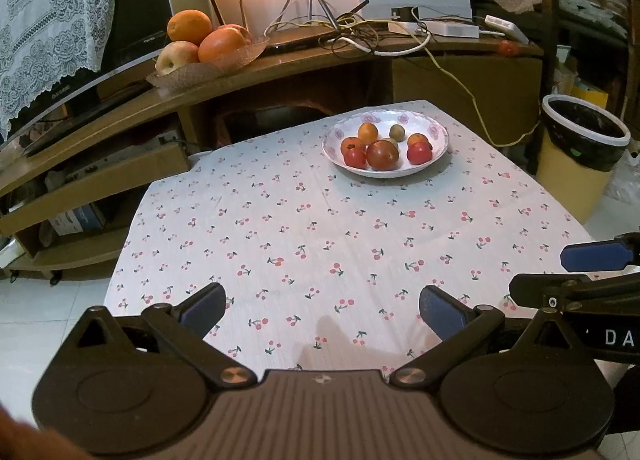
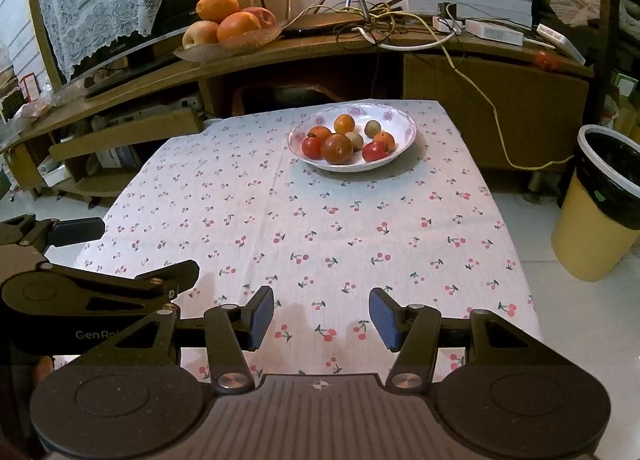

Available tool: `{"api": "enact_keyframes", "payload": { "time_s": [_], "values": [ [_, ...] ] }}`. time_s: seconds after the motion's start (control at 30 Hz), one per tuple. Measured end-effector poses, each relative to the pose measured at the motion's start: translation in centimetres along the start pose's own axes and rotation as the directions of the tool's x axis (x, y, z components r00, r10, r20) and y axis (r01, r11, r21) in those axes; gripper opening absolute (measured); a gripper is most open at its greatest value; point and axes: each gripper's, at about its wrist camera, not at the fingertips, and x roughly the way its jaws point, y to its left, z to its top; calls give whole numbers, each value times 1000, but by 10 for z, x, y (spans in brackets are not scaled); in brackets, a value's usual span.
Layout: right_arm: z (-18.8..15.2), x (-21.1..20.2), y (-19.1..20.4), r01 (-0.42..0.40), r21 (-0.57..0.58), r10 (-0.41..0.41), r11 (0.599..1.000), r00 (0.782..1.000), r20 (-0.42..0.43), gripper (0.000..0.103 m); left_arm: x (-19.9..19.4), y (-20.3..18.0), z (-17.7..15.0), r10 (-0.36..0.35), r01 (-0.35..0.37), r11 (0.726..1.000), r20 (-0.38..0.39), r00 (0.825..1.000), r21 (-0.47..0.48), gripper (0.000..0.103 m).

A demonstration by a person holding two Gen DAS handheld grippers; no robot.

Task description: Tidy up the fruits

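Fruits (image 1: 382, 145) sit heaped in a white floral bowl (image 1: 438, 139) at the far side of the table, on a cherry-print tablecloth (image 1: 304, 227); in the left wrist view they are red, orange and small greenish pieces, touching one another. The left gripper (image 1: 322, 310) hangs over the near edge of the cloth, well apart from the bowl, its blue-padded jaws spread wide with nothing between them. The right gripper's fingers (image 1: 596, 256) reach in from the right edge. On the wooden shelf (image 1: 320, 55) behind, a woven tray (image 1: 188, 73) carries larger oranges and an apple.

In the right wrist view the bowl holds the same fruits, toward the far centre of the table. The right gripper (image 2: 322, 316) is also splayed and holds nothing, low over the near cloth. A yellow bin (image 2: 596, 211) stands on the floor to the right.
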Motion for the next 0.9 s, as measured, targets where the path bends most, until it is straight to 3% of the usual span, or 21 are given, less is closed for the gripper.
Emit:
{"api": "enact_keyframes", "payload": {
  "time_s": [0.9],
  "values": [
    [-7, -7, 3, 0, -6, 0, 1000, 1000, 2, 56, -9, 0, -8, 16, -16, 1000, 11, 1000, 0, 103]
  ]
}}
